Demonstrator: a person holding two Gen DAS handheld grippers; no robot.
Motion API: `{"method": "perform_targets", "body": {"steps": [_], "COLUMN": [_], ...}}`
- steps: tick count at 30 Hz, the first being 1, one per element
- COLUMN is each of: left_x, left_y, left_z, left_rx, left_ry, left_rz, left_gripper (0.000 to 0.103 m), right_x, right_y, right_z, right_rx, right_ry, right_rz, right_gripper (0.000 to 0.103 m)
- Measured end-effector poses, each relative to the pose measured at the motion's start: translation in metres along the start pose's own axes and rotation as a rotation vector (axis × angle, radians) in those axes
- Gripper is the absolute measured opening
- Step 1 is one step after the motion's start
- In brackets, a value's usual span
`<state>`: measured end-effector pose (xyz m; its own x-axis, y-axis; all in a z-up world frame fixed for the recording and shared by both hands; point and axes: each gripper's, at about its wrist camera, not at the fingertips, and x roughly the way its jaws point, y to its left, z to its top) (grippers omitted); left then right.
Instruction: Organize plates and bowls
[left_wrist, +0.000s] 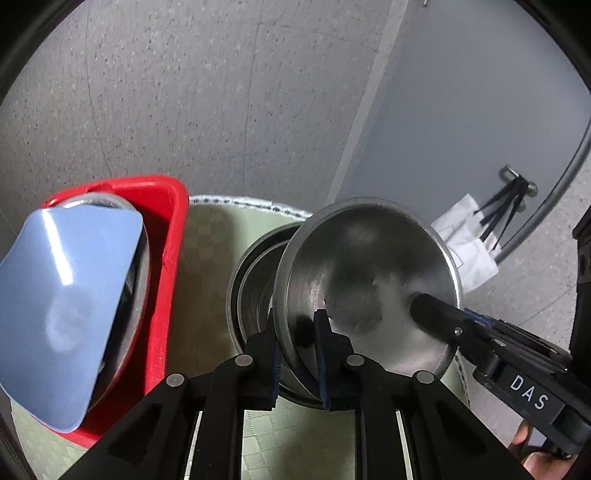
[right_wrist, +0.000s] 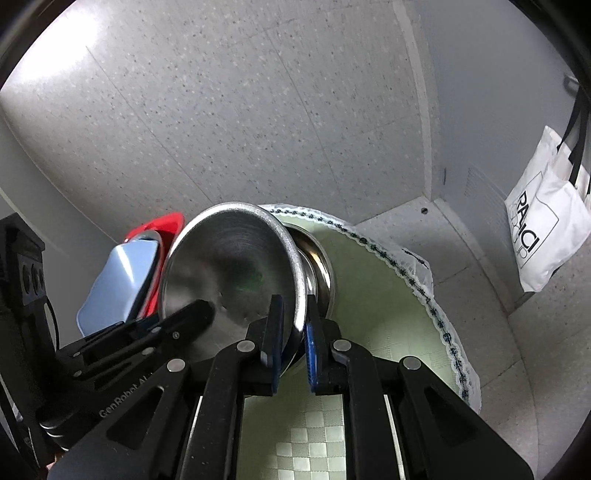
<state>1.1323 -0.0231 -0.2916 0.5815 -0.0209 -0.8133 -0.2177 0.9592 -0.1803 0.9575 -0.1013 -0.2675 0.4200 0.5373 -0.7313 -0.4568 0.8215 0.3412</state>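
Left wrist: tilted dull steel bowl (left_wrist: 369, 280), rim pinched by both tools (left_wrist: 297, 354) (right_wrist: 293, 339).

I see a brushed steel bowl (left_wrist: 369, 280), dully reflective with fine circular grain, above more shiny metal bowls (left_wrist: 251, 280). The bin (left_wrist: 166, 258) looks like glossy red plastic, and the blue plate (left_wrist: 62, 306) in it is smooth and gleaming. A woven checked cloth (right_wrist: 399, 317) with lace edging covers the surface; the floor (right_wrist: 221, 110) is matt, speckled.
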Motion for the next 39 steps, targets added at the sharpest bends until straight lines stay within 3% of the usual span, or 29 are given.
{"method": "perform_targets", "body": {"steps": [9,14,16,20,22,25,28,32,39], "left_x": [0.027,0.032,0.029,0.020,0.013,-0.007,-0.023,-0.029,-0.015], "left_y": [-0.009,-0.013,-0.011,-0.009,-0.008,0.001,0.013,0.015,0.005], "left_z": [0.019,0.012,0.011,0.008,0.005,-0.004,-0.013,-0.025,-0.021], "left_rx": [0.027,0.024,0.015,0.015,0.003,-0.050,-0.125,-0.198,-0.183], "left_ry": [0.008,0.010,0.008,-0.010,-0.022,-0.079,-0.107,-0.123,-0.085], "left_rz": [0.040,0.027,0.011,-0.022,-0.032,-0.016,-0.013,0.049,0.076], "left_gripper": [0.020,0.024,0.032,0.047,0.059,0.079,0.087,0.092,0.092], "right_x": [0.011,0.012,0.009,0.000,-0.005,-0.018,-0.028,-0.027,-0.001], "right_y": [0.002,0.001,0.001,-0.001,-0.005,-0.013,-0.023,-0.035,-0.033], "right_z": [0.002,0.002,0.001,0.001,0.001,0.001,0.002,0.006,0.001], "right_rx": [-0.010,0.002,0.006,0.010,0.020,0.041,0.063,0.100,0.120], "right_ry": [0.009,0.009,0.000,-0.021,-0.029,-0.054,-0.077,-0.072,-0.009], "right_rz": [-0.046,-0.056,-0.054,-0.055,-0.055,-0.056,-0.059,-0.052,0.008], "right_gripper": [0.014,0.015,0.015,0.030,0.033,0.041,0.052,0.061,0.065]}}
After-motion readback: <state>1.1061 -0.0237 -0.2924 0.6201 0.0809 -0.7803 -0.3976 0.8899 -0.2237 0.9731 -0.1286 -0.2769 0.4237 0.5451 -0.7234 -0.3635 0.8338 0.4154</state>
